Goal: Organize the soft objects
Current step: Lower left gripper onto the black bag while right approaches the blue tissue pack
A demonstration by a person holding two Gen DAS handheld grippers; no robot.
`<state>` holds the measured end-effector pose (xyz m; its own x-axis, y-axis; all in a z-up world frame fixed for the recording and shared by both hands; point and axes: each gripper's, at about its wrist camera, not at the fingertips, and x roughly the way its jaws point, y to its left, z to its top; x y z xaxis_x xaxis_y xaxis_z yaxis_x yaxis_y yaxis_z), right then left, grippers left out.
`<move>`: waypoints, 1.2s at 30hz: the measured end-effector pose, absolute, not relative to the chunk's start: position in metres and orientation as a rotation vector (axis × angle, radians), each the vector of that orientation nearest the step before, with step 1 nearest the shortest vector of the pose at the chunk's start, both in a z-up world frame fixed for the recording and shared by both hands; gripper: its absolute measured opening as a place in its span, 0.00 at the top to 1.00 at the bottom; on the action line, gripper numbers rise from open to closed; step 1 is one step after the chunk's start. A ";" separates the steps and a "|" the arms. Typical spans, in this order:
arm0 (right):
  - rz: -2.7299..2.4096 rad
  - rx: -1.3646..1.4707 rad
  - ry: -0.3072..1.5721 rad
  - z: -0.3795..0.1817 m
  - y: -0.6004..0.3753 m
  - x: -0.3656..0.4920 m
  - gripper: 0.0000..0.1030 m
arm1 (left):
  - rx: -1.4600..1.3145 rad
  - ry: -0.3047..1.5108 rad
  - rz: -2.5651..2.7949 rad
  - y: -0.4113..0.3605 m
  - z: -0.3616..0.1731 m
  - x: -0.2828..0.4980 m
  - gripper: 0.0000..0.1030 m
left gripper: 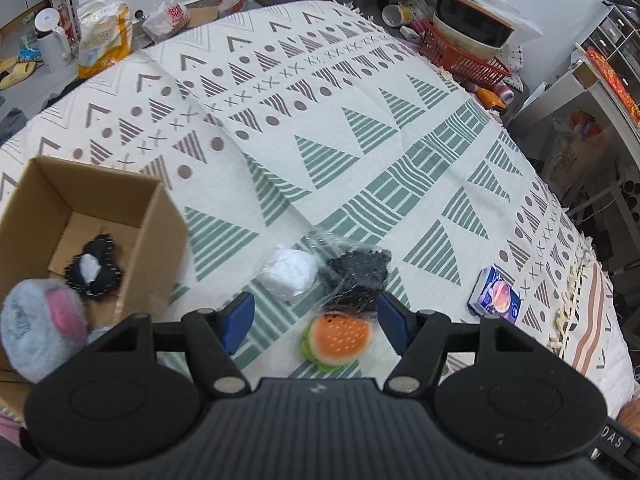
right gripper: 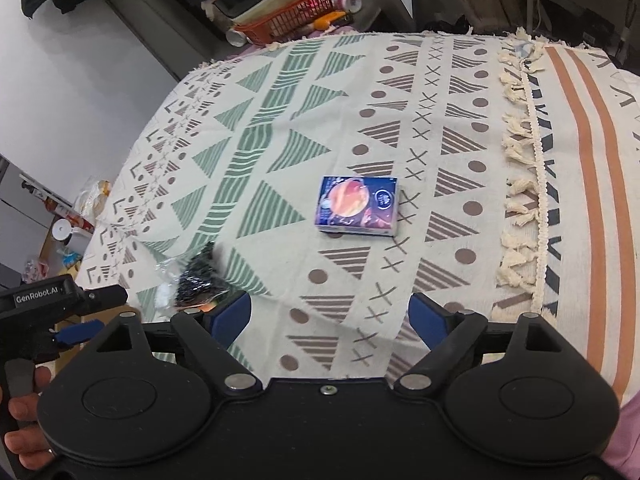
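My left gripper (left gripper: 316,322) is open above the patterned bedspread (left gripper: 360,128). An orange-and-green burger plush (left gripper: 338,340) lies between its blue pads, untouched as far as I can tell. Just beyond sit a black item in a clear bag (left gripper: 356,276) and a white soft lump (left gripper: 290,274). At the left, an open cardboard box (left gripper: 36,208) holds a black-and-white plush (left gripper: 94,270); a grey-blue and pink plush (left gripper: 40,328) rests at its near edge. My right gripper (right gripper: 331,320) is open and empty, some way short of a blue printed pack (right gripper: 358,206). The bagged black item (right gripper: 200,280) shows at its left.
A red basket (left gripper: 460,60) with stacked bowls stands at the bed's far right corner. A tasselled fringe (right gripper: 516,168) runs across the spread on the right. Bags, a white jug (left gripper: 50,40) and slippers lie on the floor beyond the far left edge. A hand (right gripper: 24,400) holds the left gripper's handle.
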<state>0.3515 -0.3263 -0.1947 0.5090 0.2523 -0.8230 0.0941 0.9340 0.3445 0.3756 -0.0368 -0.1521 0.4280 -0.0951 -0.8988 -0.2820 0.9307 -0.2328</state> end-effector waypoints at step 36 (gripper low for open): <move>0.015 0.311 1.013 -0.264 -0.314 0.443 0.01 | -0.287 1.216 0.154 -0.090 -0.216 0.428 0.56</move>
